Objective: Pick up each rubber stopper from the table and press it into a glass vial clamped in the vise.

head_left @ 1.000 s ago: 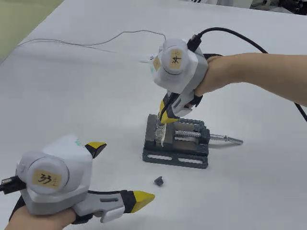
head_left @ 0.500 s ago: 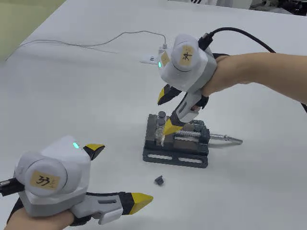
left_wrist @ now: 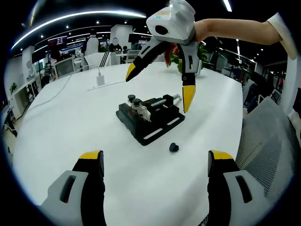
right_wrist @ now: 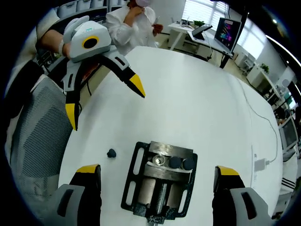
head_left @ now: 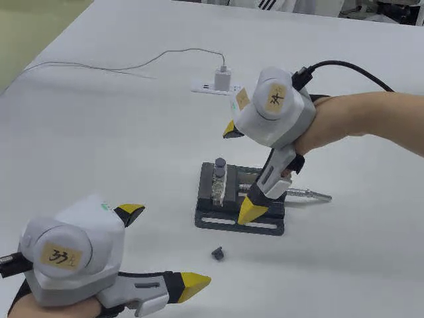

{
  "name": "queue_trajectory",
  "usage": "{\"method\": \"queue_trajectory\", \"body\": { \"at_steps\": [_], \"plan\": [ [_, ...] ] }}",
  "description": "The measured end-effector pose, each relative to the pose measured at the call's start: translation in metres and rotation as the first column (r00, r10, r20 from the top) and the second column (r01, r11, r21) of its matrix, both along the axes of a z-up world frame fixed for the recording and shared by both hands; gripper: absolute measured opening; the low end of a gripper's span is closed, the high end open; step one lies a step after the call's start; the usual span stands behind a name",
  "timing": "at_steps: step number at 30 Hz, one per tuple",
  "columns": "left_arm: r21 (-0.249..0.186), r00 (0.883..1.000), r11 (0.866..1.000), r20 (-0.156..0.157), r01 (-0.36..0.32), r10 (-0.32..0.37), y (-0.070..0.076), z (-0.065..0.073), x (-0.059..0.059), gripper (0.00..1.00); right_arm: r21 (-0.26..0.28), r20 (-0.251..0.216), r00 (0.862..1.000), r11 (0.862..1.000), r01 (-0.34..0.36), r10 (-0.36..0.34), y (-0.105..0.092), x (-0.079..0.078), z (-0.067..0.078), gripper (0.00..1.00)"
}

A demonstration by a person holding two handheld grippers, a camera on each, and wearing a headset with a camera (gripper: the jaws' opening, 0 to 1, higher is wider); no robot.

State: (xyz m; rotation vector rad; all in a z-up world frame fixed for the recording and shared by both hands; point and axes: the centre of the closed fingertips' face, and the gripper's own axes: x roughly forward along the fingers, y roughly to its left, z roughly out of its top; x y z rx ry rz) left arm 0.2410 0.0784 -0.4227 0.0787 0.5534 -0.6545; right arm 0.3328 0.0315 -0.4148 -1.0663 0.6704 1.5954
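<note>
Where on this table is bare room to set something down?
Bare: the broad white table between the thin grey cable and the black metal vise, and the near right side beyond the vise. Crowded: around the vise, the small dark rubber stopper, the left gripper, the right gripper.

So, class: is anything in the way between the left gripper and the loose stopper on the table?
Nothing visible. Bare table lies between the open left gripper and the stopper; the vise sits beyond it.
</note>
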Motion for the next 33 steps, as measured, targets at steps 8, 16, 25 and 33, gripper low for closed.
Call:
{"method": "queue_trajectory", "body": {
  "at_steps": [8, 16, 25, 33],
  "plan": [
    [0.003, 1.0, 1.0, 0.003, 0.0, 0.0, 0.002, 0.001, -0.003, 0.9, 0.036, 0.001, 1.0, 0.999, 0.022, -0.022, -0.008, -0.012, 0.004, 0.98],
    [0.003, 1.0, 1.0, 0.009, 0.0, 0.0, 0.001, 0.002, -0.004, 0.9, 0.059, 0.0, 1.0, 0.998, -0.006, 0.006, -0.01, -0.032, 0.006, 0.91],
    [0.002, 1.0, 1.0, 0.008, -0.005, 0.005, 0.001, 0.001, -0.007, 0.9, 0.056, -0.011, 0.999, 0.998, -0.041, 0.042, -0.011, -0.048, -0.002, 0.81],
    [-0.002, 1.0, 1.0, 0.009, -0.019, 0.019, 0.004, 0.001, -0.008, 0.9, 0.079, -0.025, 0.996, 0.993, -0.088, 0.09, -0.006, -0.062, -0.009, 0.66]
  ]
}}
